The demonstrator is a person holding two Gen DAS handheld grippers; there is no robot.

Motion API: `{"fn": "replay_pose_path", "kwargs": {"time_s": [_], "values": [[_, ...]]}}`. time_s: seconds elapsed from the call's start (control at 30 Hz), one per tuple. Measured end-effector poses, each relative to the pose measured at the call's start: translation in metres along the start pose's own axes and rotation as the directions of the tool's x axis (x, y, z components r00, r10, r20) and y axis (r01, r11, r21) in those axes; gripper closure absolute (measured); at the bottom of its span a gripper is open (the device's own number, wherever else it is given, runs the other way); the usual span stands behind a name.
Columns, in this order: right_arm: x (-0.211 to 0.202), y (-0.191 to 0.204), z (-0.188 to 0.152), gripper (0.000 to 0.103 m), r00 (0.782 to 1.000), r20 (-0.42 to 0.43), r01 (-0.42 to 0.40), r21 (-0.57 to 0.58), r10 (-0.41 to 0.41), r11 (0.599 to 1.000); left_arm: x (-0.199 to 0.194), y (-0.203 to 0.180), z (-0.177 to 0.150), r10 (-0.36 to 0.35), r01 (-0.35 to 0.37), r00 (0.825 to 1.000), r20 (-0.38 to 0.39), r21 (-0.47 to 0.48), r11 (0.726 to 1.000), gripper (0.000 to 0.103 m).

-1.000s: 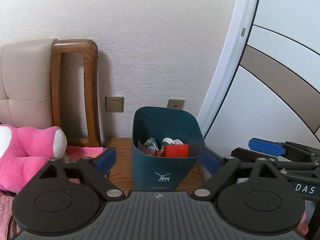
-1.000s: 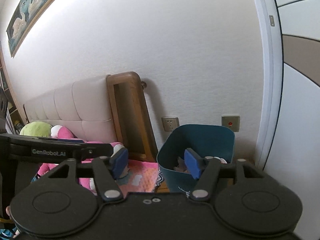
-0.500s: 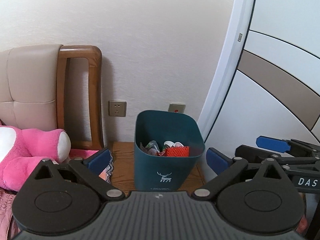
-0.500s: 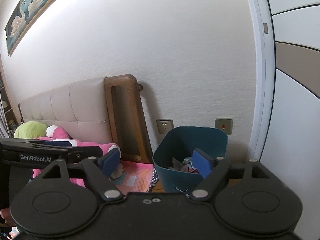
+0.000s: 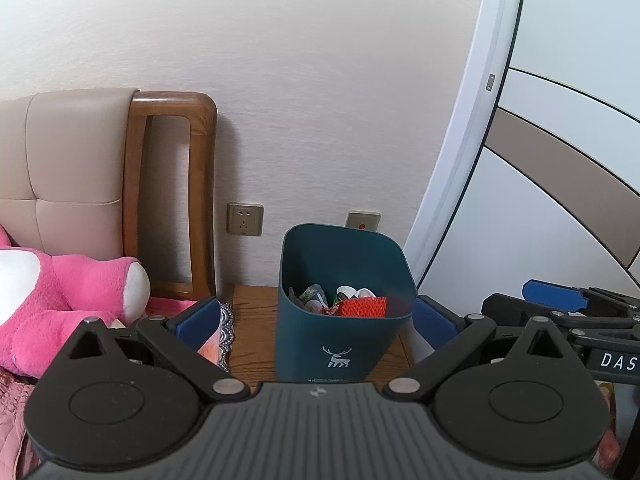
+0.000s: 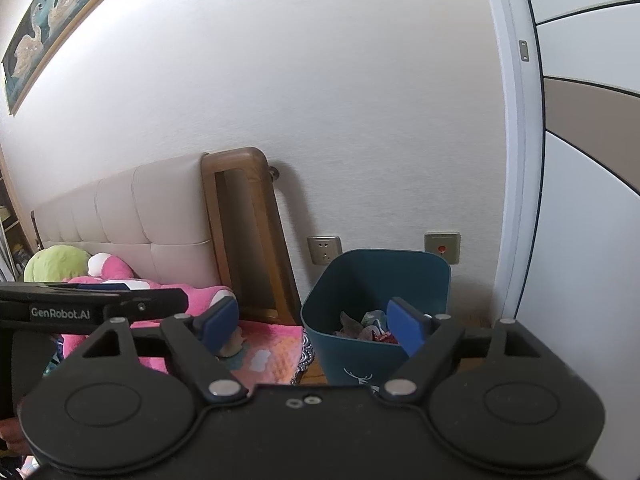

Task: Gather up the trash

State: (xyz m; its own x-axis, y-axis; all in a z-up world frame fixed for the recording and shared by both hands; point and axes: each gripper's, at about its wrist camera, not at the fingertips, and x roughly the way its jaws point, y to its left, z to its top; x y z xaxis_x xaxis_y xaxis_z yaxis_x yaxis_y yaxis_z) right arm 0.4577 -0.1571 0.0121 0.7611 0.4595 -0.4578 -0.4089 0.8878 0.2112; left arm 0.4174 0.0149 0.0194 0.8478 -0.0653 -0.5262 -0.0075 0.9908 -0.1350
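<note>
A dark teal trash bin (image 5: 340, 344) with a white deer print stands on a wooden nightstand (image 5: 252, 320) against the wall. Inside lies trash (image 5: 344, 304): a red mesh piece, white bits and crumpled wrappers. My left gripper (image 5: 316, 320) is open and empty, its blue pads either side of the bin and short of it. My right gripper (image 6: 312, 320) is open and empty, also back from the bin (image 6: 376, 296). The right gripper's side shows in the left wrist view (image 5: 560, 300).
A bed with a beige padded headboard (image 5: 68, 176) and wooden frame (image 5: 200, 200) is at the left, with a pink plush toy (image 5: 60, 300) and pink blanket (image 6: 268, 352). A white wardrobe door (image 5: 540, 220) stands right of the bin. A wall socket (image 5: 245, 219) is behind.
Both grippers have drawn back and up from the bin, which now looks smaller and farther. Both stay open and empty.
</note>
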Motion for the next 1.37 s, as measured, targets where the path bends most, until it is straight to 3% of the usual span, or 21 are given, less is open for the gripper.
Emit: {"fn": "replay_pose_path", "kwargs": {"time_s": [1.37], "values": [[0.0046,0.0004,0.0001,0.02,0.999,-0.017,0.036,0.026,-0.036,0.999,0.0033,0.0085,-0.0051,-0.018,0.018,0.998,-0.059,0.008,1.0,0.0]]}}
